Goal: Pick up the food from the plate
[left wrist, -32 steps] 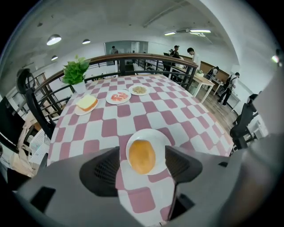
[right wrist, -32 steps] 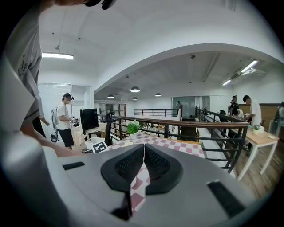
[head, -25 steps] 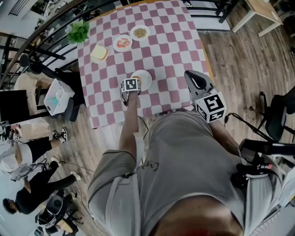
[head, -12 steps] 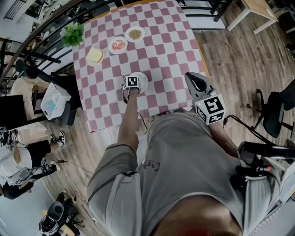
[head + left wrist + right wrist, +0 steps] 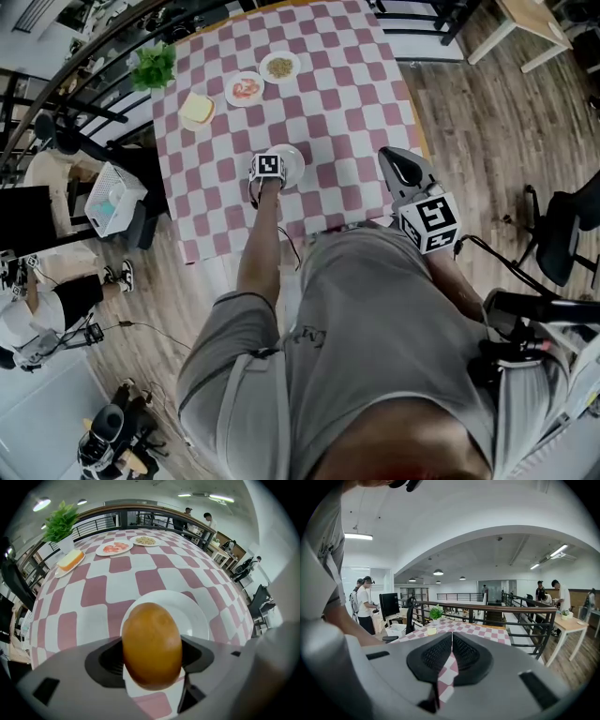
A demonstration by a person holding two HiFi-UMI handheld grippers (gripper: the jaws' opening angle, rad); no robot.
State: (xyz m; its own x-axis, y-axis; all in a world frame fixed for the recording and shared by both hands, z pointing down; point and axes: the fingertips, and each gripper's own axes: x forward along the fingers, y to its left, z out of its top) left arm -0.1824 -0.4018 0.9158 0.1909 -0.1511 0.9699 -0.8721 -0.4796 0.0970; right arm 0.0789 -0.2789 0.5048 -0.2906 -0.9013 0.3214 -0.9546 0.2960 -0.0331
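Observation:
A brown rounded bun [image 5: 151,639] stands between the jaws of my left gripper [image 5: 152,665], and both dark pads lie against its sides. Under it is a small white plate [image 5: 187,609] on the checked table. In the head view the left gripper [image 5: 269,173] points steeply down over the near-left rim of that plate [image 5: 292,159], and its marker cube hides the bun. My right gripper [image 5: 398,164] hovers at the table's near right edge. It points out into the room with its pads [image 5: 466,656] together and nothing between them.
At the table's far end are a plate with a yellow slice [image 5: 199,109], a plate of red pieces [image 5: 247,88], a plate of grains [image 5: 279,67] and a potted plant [image 5: 155,66]. Black railings run behind the table. People stand at the lower left.
The left gripper has come down onto the white plate and now covers more of it. It has kept still over the last half second. The right gripper has not moved.

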